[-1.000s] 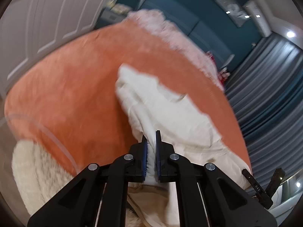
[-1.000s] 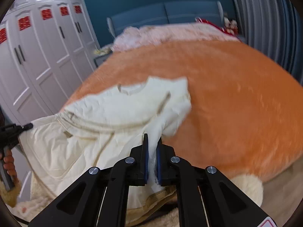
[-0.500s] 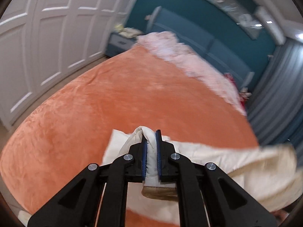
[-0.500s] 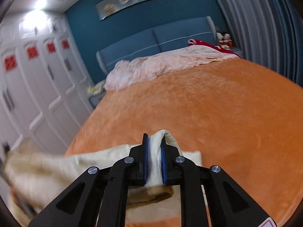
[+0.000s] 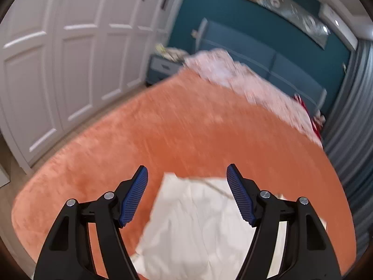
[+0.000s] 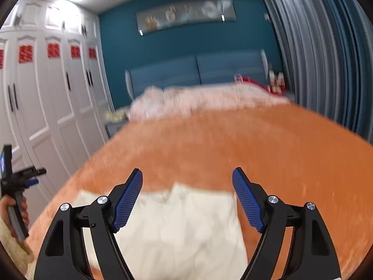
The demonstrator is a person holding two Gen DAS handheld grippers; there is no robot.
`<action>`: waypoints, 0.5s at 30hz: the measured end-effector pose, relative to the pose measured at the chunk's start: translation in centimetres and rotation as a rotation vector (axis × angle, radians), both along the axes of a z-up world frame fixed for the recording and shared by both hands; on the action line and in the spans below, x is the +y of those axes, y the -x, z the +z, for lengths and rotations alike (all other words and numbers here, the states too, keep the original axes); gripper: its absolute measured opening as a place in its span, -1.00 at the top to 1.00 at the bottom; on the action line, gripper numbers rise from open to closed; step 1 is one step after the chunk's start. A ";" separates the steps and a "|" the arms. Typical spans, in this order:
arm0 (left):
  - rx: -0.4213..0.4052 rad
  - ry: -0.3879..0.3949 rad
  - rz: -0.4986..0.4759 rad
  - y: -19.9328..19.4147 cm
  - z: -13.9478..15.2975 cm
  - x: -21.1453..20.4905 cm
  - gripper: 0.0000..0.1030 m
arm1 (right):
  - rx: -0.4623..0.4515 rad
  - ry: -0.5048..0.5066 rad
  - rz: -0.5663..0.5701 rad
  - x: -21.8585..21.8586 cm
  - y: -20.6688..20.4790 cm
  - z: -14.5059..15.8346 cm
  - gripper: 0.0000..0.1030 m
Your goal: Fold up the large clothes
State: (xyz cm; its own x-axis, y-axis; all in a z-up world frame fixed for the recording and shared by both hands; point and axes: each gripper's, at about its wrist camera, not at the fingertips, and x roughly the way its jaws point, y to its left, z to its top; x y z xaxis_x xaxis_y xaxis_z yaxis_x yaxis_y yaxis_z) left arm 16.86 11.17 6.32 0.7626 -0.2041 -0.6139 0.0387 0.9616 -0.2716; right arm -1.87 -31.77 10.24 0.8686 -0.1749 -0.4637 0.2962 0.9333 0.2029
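Down on the orange bedspread (image 5: 186,135) lies one cream garment (image 5: 198,228), spread flat near the foot of the bed, its surface creased and its far edge folded into a straight line. Both pairs of tongs stand wide apart above it and hold nothing: the left tongs (image 5: 187,194) frame the garment's far left corner between their blue pads (image 5: 134,198), and the right tongs (image 6: 187,198) frame its far right part, where a small notch like a collar shows on the far edge.

Only the right wrist view shows the garment's right edge against the bedspread, and it alone catches the other handle (image 6: 14,186) at the far left, gripped by a bare hand (image 6: 18,210) with a fuzzy cream sleeve (image 6: 11,249) below it. Only the left wrist view shows a thin line, perhaps a seam or cord, running across the cloth near the right pad; blur hides which.

Beyond the garment, both views show one pale pink blanket (image 6: 205,98) bunched at the head of the bed, a blue padded headboard (image 6: 198,70) in two panels, a teal wall (image 6: 181,44) with one long picture (image 6: 186,14), white wardrobe doors (image 5: 70,58) on the left and grey curtains (image 6: 321,58) on the right. Four red paper cuts (image 6: 53,50) on the doors show whole in the right wrist view.
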 end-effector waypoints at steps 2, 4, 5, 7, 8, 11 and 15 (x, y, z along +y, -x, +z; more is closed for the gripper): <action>0.062 -0.035 -0.051 -0.8 -1.8 -1.1 -0.36 | 0.056 -0.027 -0.011 -0.7 -0.8 -2.2 -0.49; 0.142 -0.050 -0.087 -2.1 -4.3 -2.0 -0.44 | 0.132 -0.051 -0.027 -1.9 -2.1 -4.8 -0.49; 0.190 -0.040 -0.098 -2.8 -5.7 -2.3 -0.44 | 0.167 -0.065 -0.028 -2.2 -2.7 -6.0 -0.49; 0.263 -0.002 -0.107 -3.7 -8.2 -2.5 -0.44 | 0.215 -0.100 -0.036 -3.0 -4.2 -8.0 -0.49; 0.295 0.016 -0.104 -4.3 -9.4 -2.6 -0.44 | 0.229 -0.112 -0.036 -3.1 -4.6 -8.6 -0.48; 0.355 0.031 -0.093 -5.6 -11.8 -2.8 -0.44 | 0.274 -0.178 -0.047 -4.6 -6.7 -11.1 -0.46; 0.380 0.045 -0.090 -6.8 -13.4 -3.3 -0.36 | 0.339 -0.280 -0.058 -5.9 -9.8 -14.1 -0.02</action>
